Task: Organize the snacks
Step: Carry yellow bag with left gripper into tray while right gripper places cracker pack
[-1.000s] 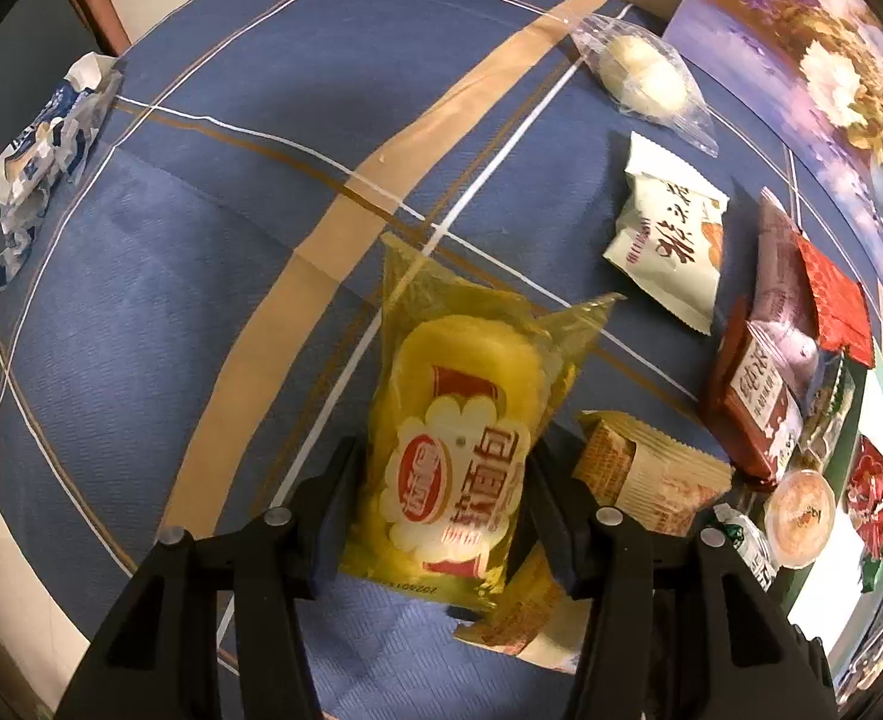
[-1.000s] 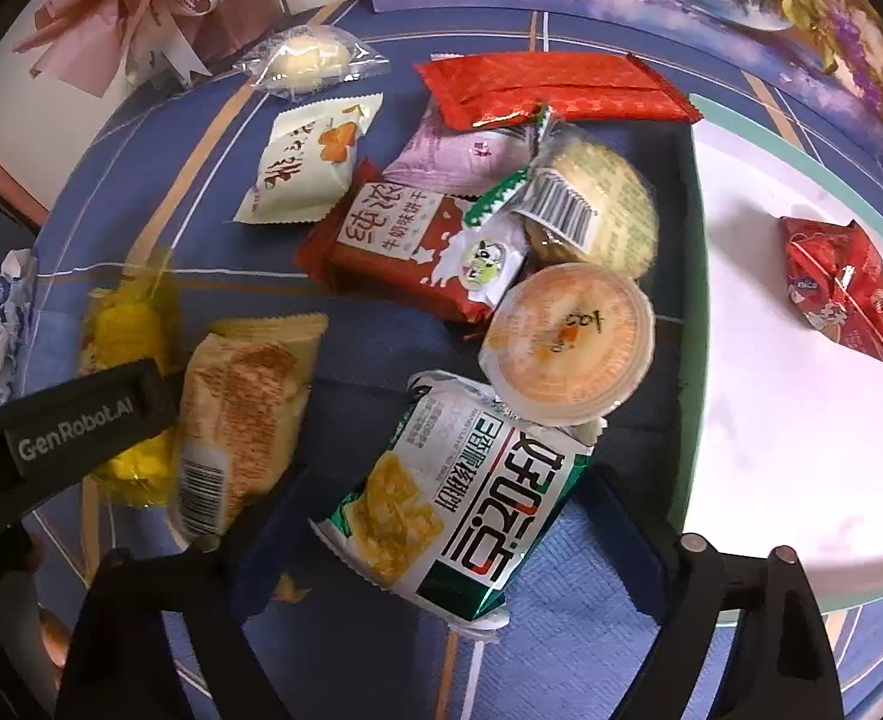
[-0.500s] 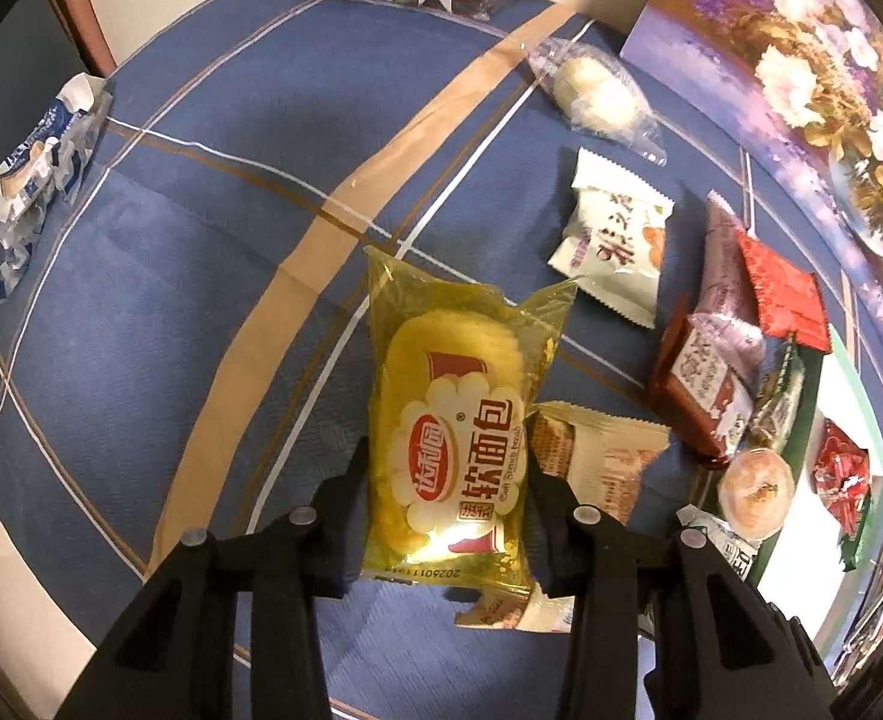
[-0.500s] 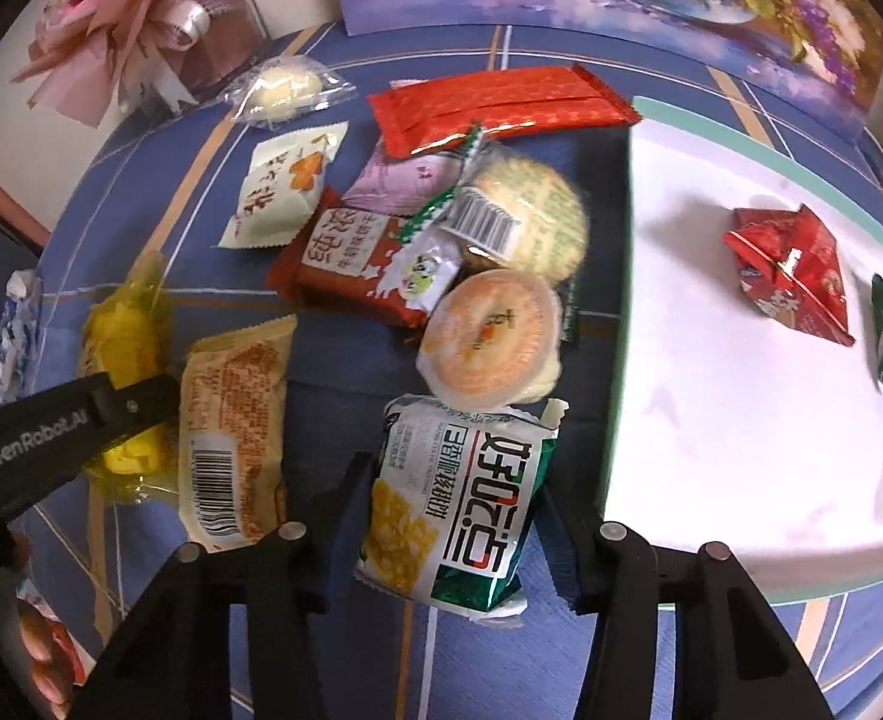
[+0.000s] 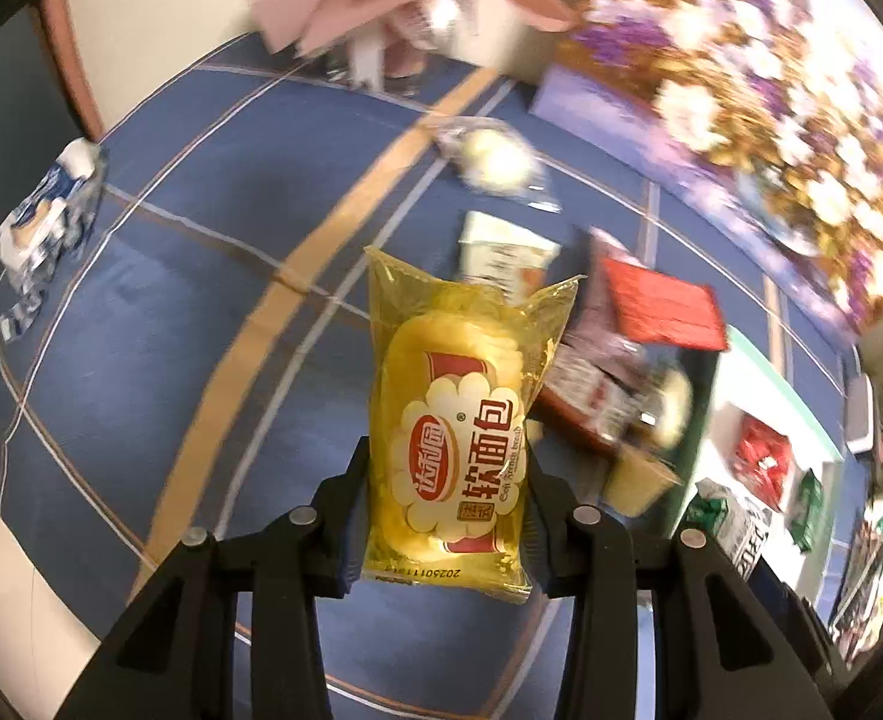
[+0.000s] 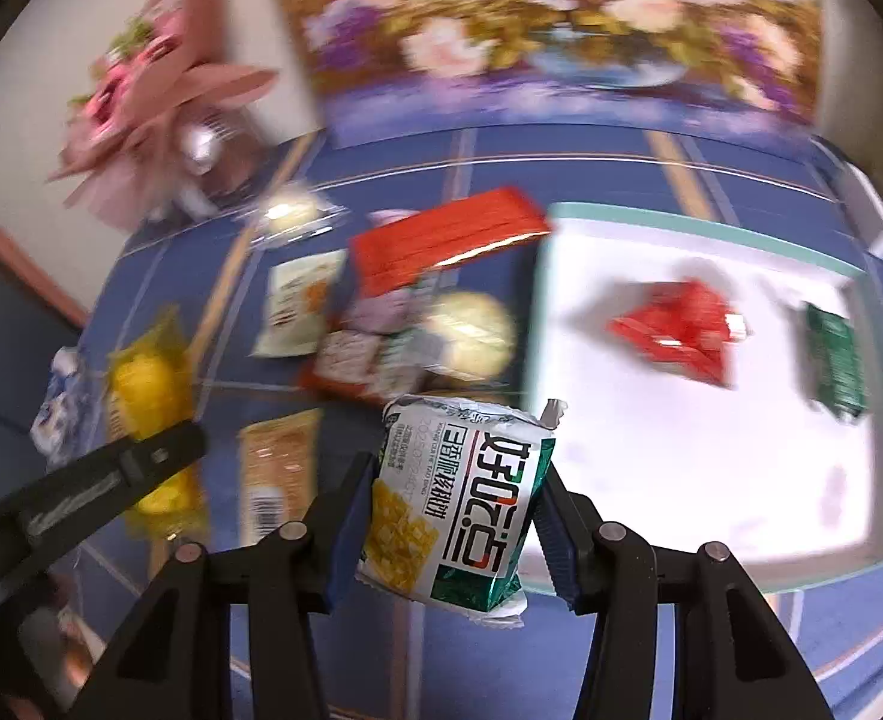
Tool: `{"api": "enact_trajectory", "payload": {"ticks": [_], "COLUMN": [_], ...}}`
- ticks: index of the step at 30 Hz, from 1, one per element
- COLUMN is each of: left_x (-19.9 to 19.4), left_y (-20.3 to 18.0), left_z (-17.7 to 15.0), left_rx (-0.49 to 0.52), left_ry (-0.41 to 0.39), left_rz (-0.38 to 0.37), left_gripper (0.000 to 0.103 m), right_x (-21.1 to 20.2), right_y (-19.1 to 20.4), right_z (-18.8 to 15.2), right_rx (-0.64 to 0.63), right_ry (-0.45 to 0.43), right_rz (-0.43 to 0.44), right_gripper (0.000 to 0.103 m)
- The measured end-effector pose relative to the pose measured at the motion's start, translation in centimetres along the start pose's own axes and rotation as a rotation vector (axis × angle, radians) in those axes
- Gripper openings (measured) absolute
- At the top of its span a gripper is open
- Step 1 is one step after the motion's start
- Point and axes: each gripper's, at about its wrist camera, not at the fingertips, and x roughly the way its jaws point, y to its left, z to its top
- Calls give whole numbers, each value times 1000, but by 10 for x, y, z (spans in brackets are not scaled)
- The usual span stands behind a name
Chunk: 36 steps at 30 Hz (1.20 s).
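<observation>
My left gripper (image 5: 447, 468) is shut on a yellow soft-bread packet (image 5: 453, 420), which hangs lifted above the blue tablecloth. My right gripper (image 6: 456, 486) is shut on a green-and-white cracker packet (image 6: 459, 504), also raised off the cloth. From the right wrist view the left gripper's arm (image 6: 81, 486) and the yellow packet (image 6: 147, 396) show at the left. A white tray with a green rim (image 6: 651, 468) lies to the right and holds a red packet (image 6: 681, 336) and a dark green packet (image 6: 834, 360).
Loose snacks lie on the cloth: a long red packet (image 6: 447, 240), a beige barcode packet (image 6: 276, 480), a white packet (image 6: 297, 300), a round clear-wrapped cake (image 6: 471, 336). A pink bouquet (image 6: 159, 108) and a flower painting (image 6: 561, 30) stand at the back. A blue-white wrapper (image 5: 45, 216) lies far left.
Both grippers closed on their packets and lifted them off the cloth. The table now looks farther away in both views, and the tray has come more into sight.
</observation>
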Motion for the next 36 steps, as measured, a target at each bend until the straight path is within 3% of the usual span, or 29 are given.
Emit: {"api": "enact_trajectory", "payload": {"ticks": [4,9,16,18,20,22,26,31,34,36], "left_x": [-2,-7,15,19,21,17,13,15,15,14], "left_y": [-38,-96,-160,-167,-170,-169,-161,-135,-119,-106], "left_z": [-12,-38,-65,-66,-65,-62,-57,-41,-33,-27], "left_rx": [85,210,347,351,337,323,303,231,193,154], "left_ry": [6,29,83,94,108,97,58,21,-17,-44], "left_rz": [-29,-119,-177,-197,-226,-248,-188,-90,-32,-8], "left_gripper": [44,44,44,51,79,81,81,87,99,99], "right_x": [-7,-15,-23,-22,-19,-16,-14,-10,-12,-15], "right_y": [-44,-114,-175,-187,-192,-196,-196,-182,-176,-170], "right_z": [4,2,-1,-2,-2,-2,-3,-1,1,1], "right_rx": [98,257,370,392,413,429,438,399,373,351], "right_ry": [-4,8,9,11,17,16,18,17,-5,-25], "right_rz": [-73,-141,-184,-192,-195,-203,-181,-148,-134,-114], "right_gripper": [54,54,54,54,55,67,69,88,95,102]}}
